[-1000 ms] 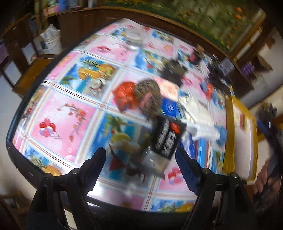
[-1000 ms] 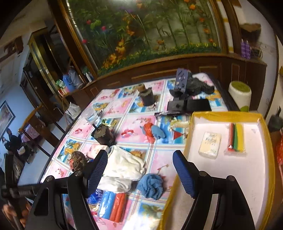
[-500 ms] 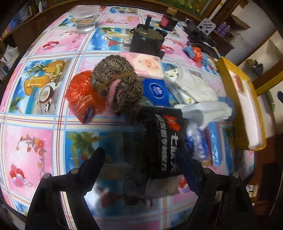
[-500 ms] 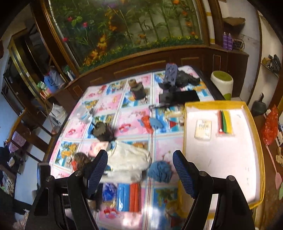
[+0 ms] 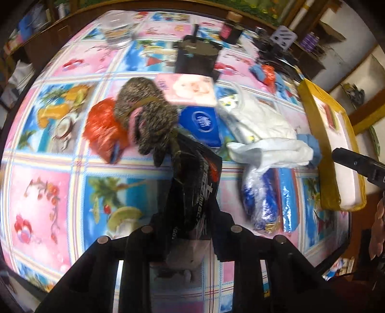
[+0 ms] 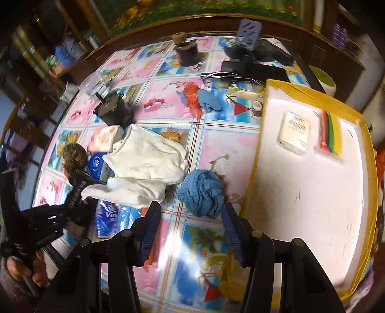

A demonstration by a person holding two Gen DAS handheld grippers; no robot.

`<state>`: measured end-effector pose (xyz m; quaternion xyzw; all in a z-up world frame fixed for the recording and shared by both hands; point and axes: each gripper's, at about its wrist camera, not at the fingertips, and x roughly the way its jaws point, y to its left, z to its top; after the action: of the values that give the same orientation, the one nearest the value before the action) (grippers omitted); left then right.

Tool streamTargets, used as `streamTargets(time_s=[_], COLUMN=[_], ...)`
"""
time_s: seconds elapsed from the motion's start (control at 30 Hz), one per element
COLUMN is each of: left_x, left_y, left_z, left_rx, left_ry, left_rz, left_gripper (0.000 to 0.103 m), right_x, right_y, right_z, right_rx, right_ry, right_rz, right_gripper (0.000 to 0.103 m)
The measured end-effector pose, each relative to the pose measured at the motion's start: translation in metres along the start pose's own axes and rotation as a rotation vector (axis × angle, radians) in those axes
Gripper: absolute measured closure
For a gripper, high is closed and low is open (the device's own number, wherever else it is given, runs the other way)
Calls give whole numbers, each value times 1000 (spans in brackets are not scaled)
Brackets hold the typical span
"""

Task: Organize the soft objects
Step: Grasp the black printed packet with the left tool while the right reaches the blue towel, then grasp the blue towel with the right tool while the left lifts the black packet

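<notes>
On black packet (image 5: 192, 192), left fingers (image 5: 217, 216) clamped.

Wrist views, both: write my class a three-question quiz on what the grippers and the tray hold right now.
1. True or false: the yellow-rimmed tray is empty.
2. The left gripper has its fingers shut on: A) black packet B) white cloth C) orange bag.
3. Fill in: the crumpled cloth at the tips of the right gripper's fingers is ____ in colour.
Key: 1 false; 2 A; 3 blue.

Flower mural (image 6: 197, 9) above dark wood panelling (image 6: 312, 45) — dim room.
</notes>
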<state>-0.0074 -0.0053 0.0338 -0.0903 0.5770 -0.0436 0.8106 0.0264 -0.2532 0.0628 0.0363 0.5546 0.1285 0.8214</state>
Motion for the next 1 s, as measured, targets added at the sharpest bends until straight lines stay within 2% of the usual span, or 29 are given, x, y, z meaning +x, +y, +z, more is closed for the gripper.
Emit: streamTargets(time_s=[0.03,0.07,0.1,0.13,0.17,0.23,0.4,0.43,0.53,0.57,0.6,0.63,0.67,0.77,1.0], left_x=[-2,-4,-6,-7,-8,-7,9,12,16,15,14,13,12,9,-25], left_y=[1,3,3,4,5,5,5,6,4,2,-1,-3,-4,-6,-1], left_z=[-1,-4,-5,-6,-8,-9,-4,-3,-4,-6,-7,-9,-10,-12,-10], left_rx=[-13,-26,-37,-48,-53,-52,-33,-37,-48,-43,-39,-39,-43,-50,-77], left_ry=[-9,-19,-28,-39,-46,-47,-27,-18,-18,-30,-37,-43,-49,-55,-124], left_rz=[7,26,44,52,59,95,166,160,155,156,151,138,122,109,36], left_gripper=[66,54,47,35,27,24,24,24,41,50,54,64,71,73,76], right_x=[3,7,11,15,19,28,44,47,51,52,55,58,57,48,-4], right_y=[0,0,0,-1,-1,-5,-8,-9,-7,-6,-4,-3,-1,1,-9], right_z=[4,7,10,13,15,18,24,24,22,21,19,16,13,7,1], right_rx=[-21,-46,-66,-89,-104,-131,-163,-162,-172,-172,-168,-161,-161,-136,-74], right_ry=[4,11,18,30,41,57,86,96,100,101,124,147,140,109,-29], right_rz=[-1,-6,-16,-24,-24,-37,-44,-43,-43,-32,-15,7,7,31,86], right_gripper=[47,47,47,47,47,47,47,47,47,56,62,67,70,79,79])
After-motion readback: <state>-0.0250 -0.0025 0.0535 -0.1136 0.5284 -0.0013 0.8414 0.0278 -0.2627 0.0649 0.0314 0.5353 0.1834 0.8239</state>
